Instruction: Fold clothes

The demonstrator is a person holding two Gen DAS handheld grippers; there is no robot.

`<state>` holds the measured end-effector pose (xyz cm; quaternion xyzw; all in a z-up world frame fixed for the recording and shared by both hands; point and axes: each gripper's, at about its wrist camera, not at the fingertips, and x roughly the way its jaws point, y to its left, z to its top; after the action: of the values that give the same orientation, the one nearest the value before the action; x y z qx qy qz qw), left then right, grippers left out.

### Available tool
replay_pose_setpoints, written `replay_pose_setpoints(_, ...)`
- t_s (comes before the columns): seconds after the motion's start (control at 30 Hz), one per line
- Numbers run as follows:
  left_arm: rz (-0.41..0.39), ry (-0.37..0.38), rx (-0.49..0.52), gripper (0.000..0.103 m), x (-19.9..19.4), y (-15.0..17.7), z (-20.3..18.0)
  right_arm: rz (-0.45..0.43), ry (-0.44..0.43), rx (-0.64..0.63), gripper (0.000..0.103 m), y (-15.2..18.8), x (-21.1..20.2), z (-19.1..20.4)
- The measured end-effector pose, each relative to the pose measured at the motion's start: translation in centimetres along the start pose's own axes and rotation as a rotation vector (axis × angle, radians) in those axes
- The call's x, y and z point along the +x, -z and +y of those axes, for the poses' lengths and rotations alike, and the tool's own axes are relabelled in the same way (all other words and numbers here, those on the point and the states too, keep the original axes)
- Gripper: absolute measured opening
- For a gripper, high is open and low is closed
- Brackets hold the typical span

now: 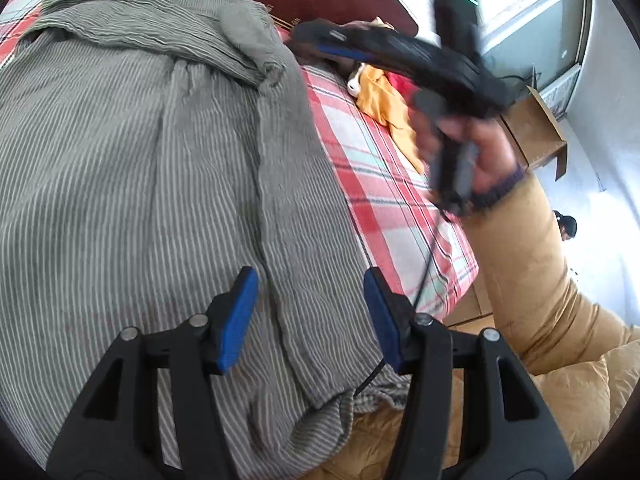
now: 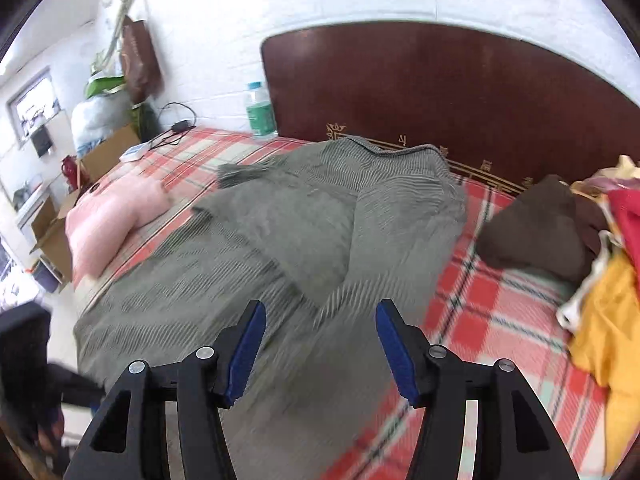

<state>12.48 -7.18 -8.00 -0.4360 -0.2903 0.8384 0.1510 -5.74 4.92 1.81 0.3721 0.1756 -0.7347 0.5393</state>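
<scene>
A grey striped garment (image 1: 140,160) lies spread on the red plaid bed (image 1: 380,200), one sleeve folded across its upper part; it also shows in the right wrist view (image 2: 280,240). My left gripper (image 1: 310,316) is open and empty, just above the garment's near right edge. My right gripper (image 2: 320,344) is open and empty, above the garment's lower right part. In the left wrist view the right gripper (image 1: 316,38) appears blurred, held in a hand over the bed's right side.
A pile of yellow, red and brown clothes (image 2: 600,280) lies at the bed's right. A pink garment (image 2: 112,220) lies at its left. A dark wooden headboard (image 2: 440,92) stands behind, with a bottle (image 2: 260,110) beside it. Cardboard boxes (image 1: 536,132) stand next to the bed.
</scene>
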Motion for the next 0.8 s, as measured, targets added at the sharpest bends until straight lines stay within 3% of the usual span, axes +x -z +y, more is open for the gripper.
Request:
replay_pose_setpoints(0.17,-0.065,-0.089,-0.034,0.056,-3.7,0.2,2.6,0.095,0.036,0.056,0.059,-3.1,8.1,-2.0)
replay_pose_setpoints(0.27,-0.141,-0.186,-0.065,0.056,-7.9,0.6,4.7,0.16,0.067,0.068,0.059,-3.4,11.7,-2.6)
replay_pose_setpoints(0.37,-0.223,-0.324,-0.097,0.056,-12.3,0.9,6.9,0.17,0.086,0.043,0.063,-3.4,12.4,-2.0)
replay_pose_setpoints(0.43,-0.277,-0.406,-0.122,0.064,-14.8,1.2,8.6,0.172,0.099,0.035,0.062,-3.8,11.8,-1.3)
replay_pose_setpoints(0.47,-0.277,-0.424,-0.127,0.074,-15.1,1.3,9.2,0.162,0.091,0.028,0.062,-4.2,11.3,-0.6)
replay_pose_setpoints(0.5,-0.262,-0.43,-0.127,0.076,-14.9,1.4,9.7,0.145,0.074,0.017,0.062,-4.7,10.8,0.2)
replay_pose_setpoints(0.6,-0.217,-0.446,-0.128,0.076,-14.2,1.6,11.3,0.112,-0.009,-0.028,0.065,-6.7,9.8,3.9)
replay_pose_setpoints(0.8,-0.126,-0.479,-0.13,0.076,-12.8,2.2,14.3,0.142,-0.119,-0.098,0.068,-10.7,13.4,12.4)
